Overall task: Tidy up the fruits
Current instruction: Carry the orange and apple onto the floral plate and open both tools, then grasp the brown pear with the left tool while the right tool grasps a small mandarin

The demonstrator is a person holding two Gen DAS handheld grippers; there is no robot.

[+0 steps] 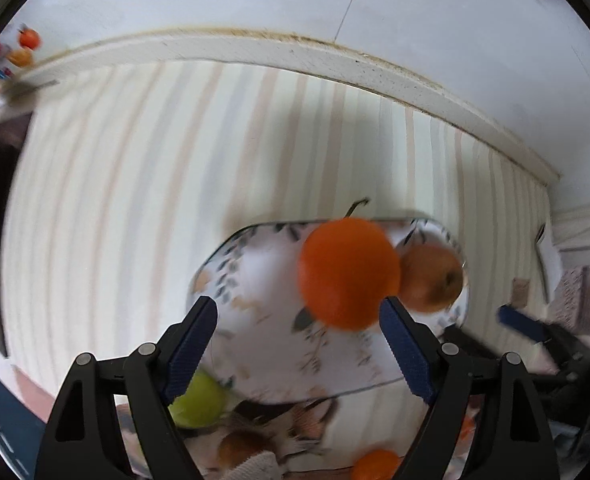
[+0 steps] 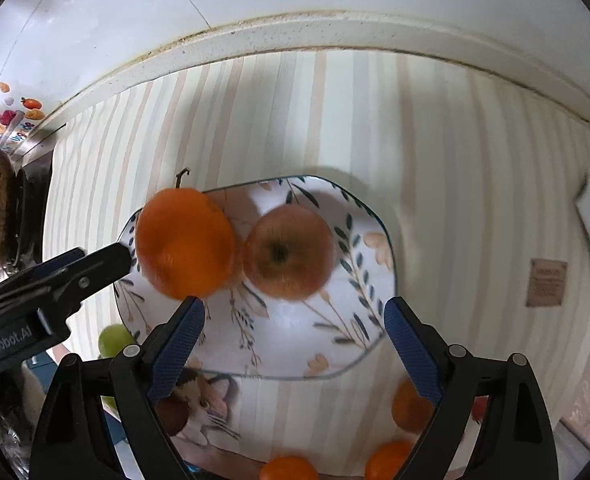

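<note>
Left tool (image 2: 55,280) body carries white lettering, partly readable as "…nRobot.AI". A brown label (image 2: 546,282) on the desk (image 2: 255,120) at right is too blurred to read. Left tool (image 1: 297,320) fingers spread apart; orange (image 1: 349,272) lies between its tips over the floral plate (image 1: 255,280), touching the apple (image 1: 431,278). Right tool (image 2: 295,316) fingers also apart, near side of the apple (image 2: 289,252), holding nothing.

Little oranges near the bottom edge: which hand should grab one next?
Probably right: the right gripper, jaws open, has a little orange beside it; the left gripper sits by the big orange.
</note>
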